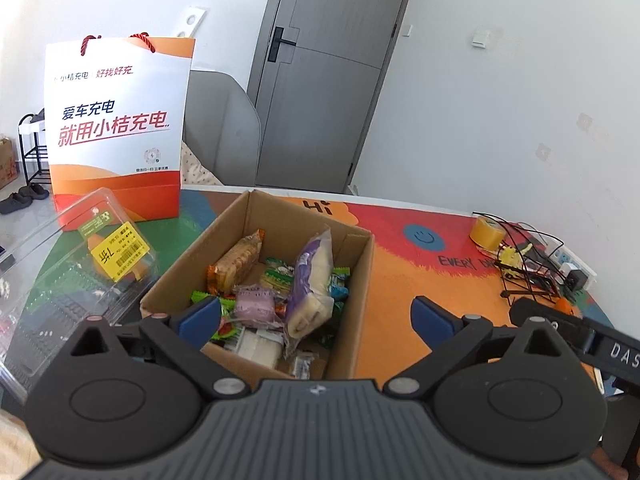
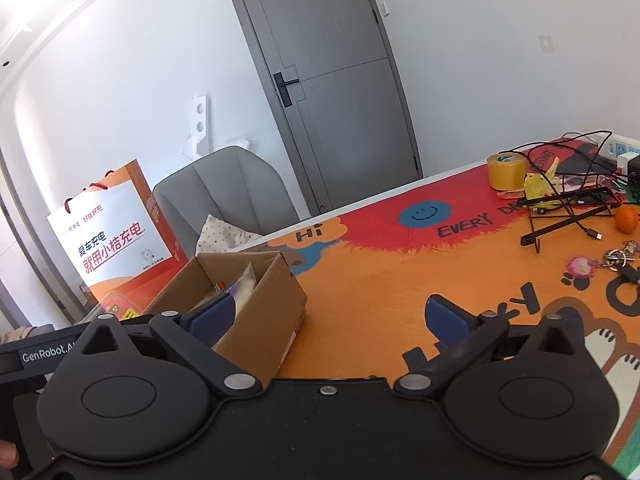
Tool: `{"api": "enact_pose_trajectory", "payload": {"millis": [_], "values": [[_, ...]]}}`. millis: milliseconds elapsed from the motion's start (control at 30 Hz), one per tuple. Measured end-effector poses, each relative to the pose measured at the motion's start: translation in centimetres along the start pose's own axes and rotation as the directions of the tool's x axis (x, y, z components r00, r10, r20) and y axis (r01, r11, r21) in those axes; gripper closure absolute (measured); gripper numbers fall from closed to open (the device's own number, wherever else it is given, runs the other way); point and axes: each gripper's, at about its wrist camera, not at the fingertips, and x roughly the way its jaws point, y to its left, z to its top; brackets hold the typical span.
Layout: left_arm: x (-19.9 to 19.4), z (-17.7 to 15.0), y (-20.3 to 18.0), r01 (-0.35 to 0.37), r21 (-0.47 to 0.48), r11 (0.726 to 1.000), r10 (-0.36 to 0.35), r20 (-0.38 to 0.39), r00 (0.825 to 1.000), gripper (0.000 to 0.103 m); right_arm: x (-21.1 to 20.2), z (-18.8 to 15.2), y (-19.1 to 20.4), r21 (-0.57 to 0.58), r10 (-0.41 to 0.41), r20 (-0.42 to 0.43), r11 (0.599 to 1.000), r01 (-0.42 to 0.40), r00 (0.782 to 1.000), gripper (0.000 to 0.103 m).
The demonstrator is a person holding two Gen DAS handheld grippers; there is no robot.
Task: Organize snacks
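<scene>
Jaws spread wide in the left wrist view, left gripper (image 1: 316,320) holding nothing, blue pads well apart. Between and just ahead of the jaws: open cardboard box (image 1: 362,280) on the colourful tabletop (image 1: 400,272), loaded with snacks. Inside the box, toward the left pad: orange-wrapped cracker pack (image 1: 236,260) leaning on the box wall. Closer to the middle: tall purple-and-clear bread packet (image 1: 310,280) standing tilted, small pink wrapped snack (image 1: 256,304) beside it, green candy wrappers (image 1: 280,276) scattered beneath. Left of the left pad: clear plastic clamshell container (image 1: 80,268) with a yellow price sticker, touching the box's side or just beside it, hard to say. Beyond that: white-and-orange paper gift bag (image 1: 116,128) standing upright. Right of the right pad, well apart: yellow tape roll (image 1: 487,233) and a tangle of black cables (image 1: 524,264).

Jaws likewise spread wide in the right wrist view, right gripper (image 2: 326,320) grasping nothing. Behind the left pad: same cardboard box (image 2: 264,308), seen from its outer side, bread packet (image 2: 244,284) peeking above the rim. Between the jaws: bare orange tabletop (image 2: 368,300). Far ahead and right of the right pad: tape roll (image 2: 506,170), black wire stand (image 2: 568,216), an orange fruit (image 2: 626,218), keys with a pink charm (image 2: 580,266). Behind the box: gift bag (image 2: 116,240) and grey chair (image 2: 228,192).
</scene>
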Motion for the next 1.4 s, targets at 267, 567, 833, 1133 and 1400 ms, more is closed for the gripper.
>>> {"api": "enact_pose_trajectory", "payload": {"millis": [267,567,833,1133,1400], "values": [[-1.9,-0.8,-0.2,0.008,0.047,0.999,-0.008,-0.002,1.0,0.001,-1.8,-0.5,-0.8,-0.022,-0.006,-0.014,1.0,0.006,1.0,0.0],[-4.1,-1.0,0.6,0.022,0.07,0.997,-0.022,0.004,1.0,0.001,-4.2,-0.4,-1.8,-0.029,-0.055,-0.012,0.998,0.055,0.998,0.0],[-6.5,-1.5,0.7,0.042,0.124,0.991,-0.045,0.018,0.999,0.001,-6.2,-1.0,-2.3,-0.045,-0.102,0.004,0.994,0.102,0.995,0.0],[-8.4,-2.1,0.1,0.049,0.158,0.986,-0.054,0.024,0.998,0.0,-8.5,-0.9,-2.0,-0.058,-0.116,0.005,0.992,0.116,0.993,0.0],[-10.0,-2.2,-0.5,0.053,0.181,0.982,-0.062,0.044,0.997,0.0,-10.0,-1.0,-0.4,-0.1,-0.062,0.004,0.993,0.062,0.998,0.0]]}}
